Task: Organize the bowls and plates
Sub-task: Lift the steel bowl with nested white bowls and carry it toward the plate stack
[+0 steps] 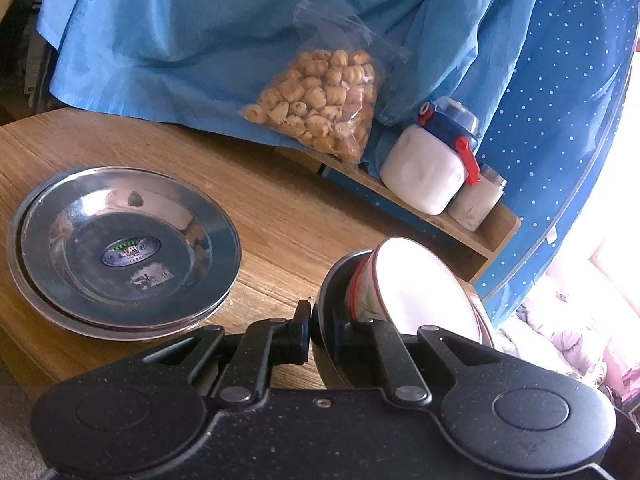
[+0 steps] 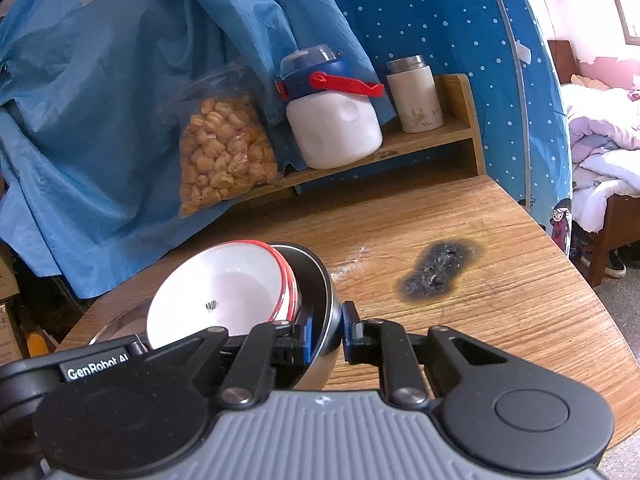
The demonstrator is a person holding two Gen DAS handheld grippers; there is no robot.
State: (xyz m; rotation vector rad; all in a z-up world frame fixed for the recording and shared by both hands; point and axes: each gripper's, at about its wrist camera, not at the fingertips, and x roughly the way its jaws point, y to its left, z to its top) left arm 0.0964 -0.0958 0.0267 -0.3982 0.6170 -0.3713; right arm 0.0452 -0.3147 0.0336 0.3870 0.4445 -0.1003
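Observation:
A dark steel bowl (image 1: 332, 280) with white, red-rimmed bowls (image 1: 420, 288) nested inside it hangs between my two grippers. My left gripper (image 1: 322, 332) is shut on the steel bowl's rim on one side. My right gripper (image 2: 330, 334) is shut on the opposite rim of the steel bowl (image 2: 316, 280), and the white bowls (image 2: 224, 292) show just past its fingers. A stack of shiny steel plates (image 1: 128, 252) with a sticker in the top one rests on the wooden table (image 1: 280, 208), left of the bowls. The left gripper's body (image 2: 96, 364) shows in the right wrist view.
A low wooden shelf (image 2: 460, 132) at the back holds a bag of snacks (image 2: 224, 148), a white jug with a blue lid and red handle (image 2: 332, 120), and a white flask (image 2: 414, 96). Blue cloth (image 1: 180, 40) hangs behind. A black burn mark (image 2: 436, 272) scars the table near its right edge.

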